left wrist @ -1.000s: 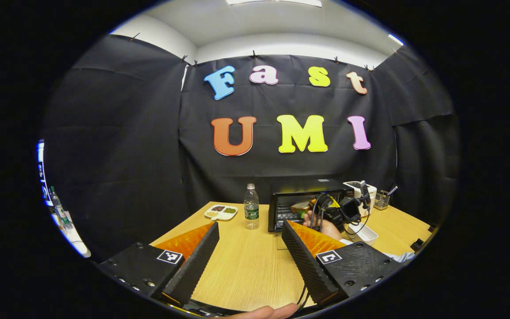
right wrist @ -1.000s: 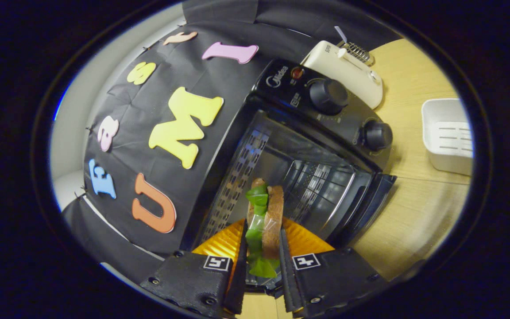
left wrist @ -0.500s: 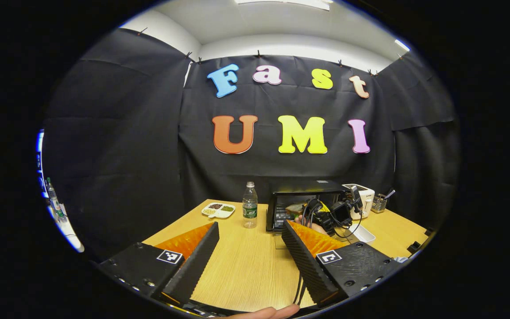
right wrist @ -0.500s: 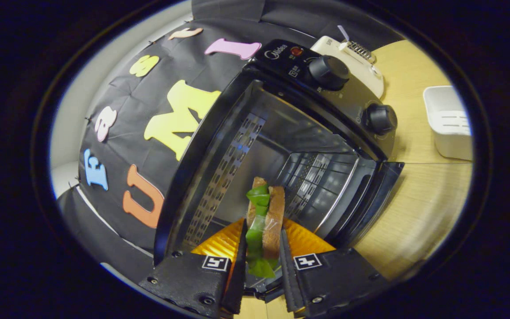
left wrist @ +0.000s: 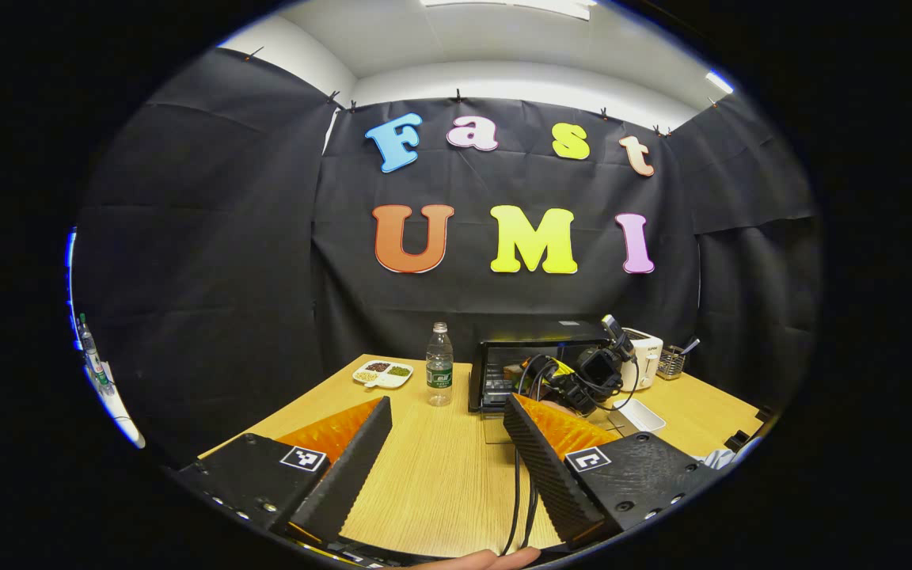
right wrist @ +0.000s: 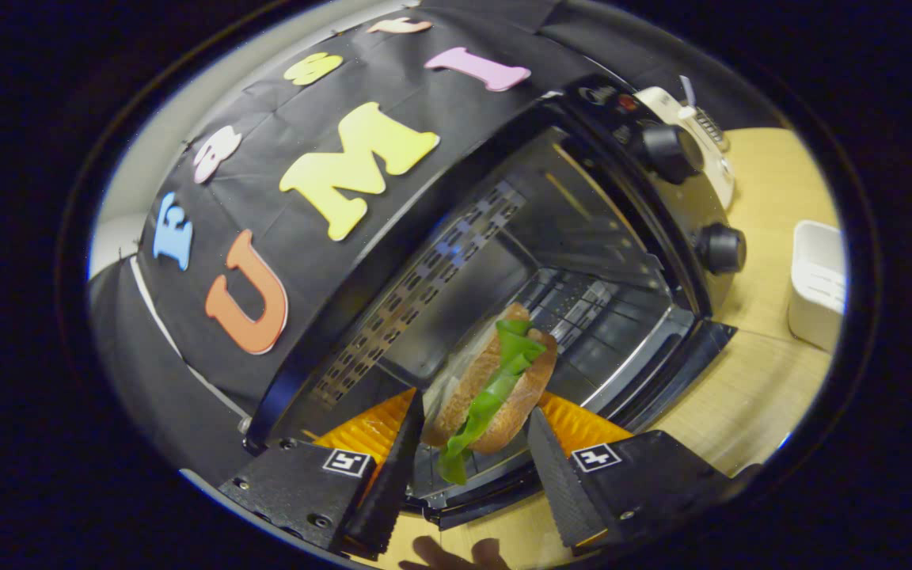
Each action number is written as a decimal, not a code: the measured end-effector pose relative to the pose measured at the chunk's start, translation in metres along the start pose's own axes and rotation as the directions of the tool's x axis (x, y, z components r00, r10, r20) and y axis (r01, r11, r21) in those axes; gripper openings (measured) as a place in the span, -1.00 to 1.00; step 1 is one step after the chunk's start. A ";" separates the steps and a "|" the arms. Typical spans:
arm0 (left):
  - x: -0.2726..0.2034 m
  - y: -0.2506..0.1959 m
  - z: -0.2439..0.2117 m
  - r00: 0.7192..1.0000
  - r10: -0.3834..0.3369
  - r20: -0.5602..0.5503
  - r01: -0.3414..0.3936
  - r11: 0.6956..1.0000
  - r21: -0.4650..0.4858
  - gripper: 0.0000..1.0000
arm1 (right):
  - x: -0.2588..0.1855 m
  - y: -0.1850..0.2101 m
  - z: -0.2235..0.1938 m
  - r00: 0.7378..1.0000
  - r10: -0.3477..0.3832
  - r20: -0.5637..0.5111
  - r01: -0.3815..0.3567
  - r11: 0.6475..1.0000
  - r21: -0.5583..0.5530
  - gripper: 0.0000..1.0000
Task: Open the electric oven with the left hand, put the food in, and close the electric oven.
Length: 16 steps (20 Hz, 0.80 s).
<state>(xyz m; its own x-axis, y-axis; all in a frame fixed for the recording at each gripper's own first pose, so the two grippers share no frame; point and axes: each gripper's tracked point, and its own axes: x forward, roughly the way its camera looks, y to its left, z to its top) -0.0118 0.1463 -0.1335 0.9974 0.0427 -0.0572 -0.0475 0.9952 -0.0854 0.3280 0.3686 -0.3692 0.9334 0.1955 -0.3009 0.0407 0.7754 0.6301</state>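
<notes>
My right gripper [right wrist: 468,467] is at the mouth of the open oven [right wrist: 551,261], its fingers spread wider than the sandwich [right wrist: 492,388]. The sandwich lies between and just ahead of them, over the rack inside the oven. I cannot tell whether either finger touches it, and I judge it released or nearly so. Its long axis runs away from me into the oven, tilted to one side, with lettuce hanging out at the near end. The door [right wrist: 662,380] lies folded down below the opening. My left gripper [left wrist: 444,467] is wide open and holds nothing, hovering over the table [left wrist: 440,475], well back from the oven [left wrist: 539,364]. It is the farther hand, yet the one that must close the door.
</notes>
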 end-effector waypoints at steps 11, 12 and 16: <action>-0.010 0.001 0.000 1.000 0.006 -0.014 -0.007 1.000 -0.021 0.87 | 0.003 -0.002 -0.034 0.969 -0.145 -0.201 0.007 0.828 -0.561 1.00; -0.012 0.001 0.002 1.000 0.005 -0.009 -0.005 1.000 -0.026 0.87 | -0.001 -0.006 -0.038 0.957 -0.167 -0.238 -0.002 0.815 -0.579 1.00; -0.016 -0.002 0.004 1.000 -0.003 -0.005 0.003 1.000 -0.024 0.67 | -0.009 -0.010 -0.046 0.921 -0.215 -0.324 -0.050 0.761 -0.646 1.00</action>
<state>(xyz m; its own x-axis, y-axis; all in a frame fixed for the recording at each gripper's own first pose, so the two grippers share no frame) -0.0273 0.1444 -0.1283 0.9973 0.0392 -0.0620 -0.0458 0.9930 -0.1092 0.3034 0.3867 -0.4054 0.7353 0.2078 -0.6451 -0.2458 0.9688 0.0319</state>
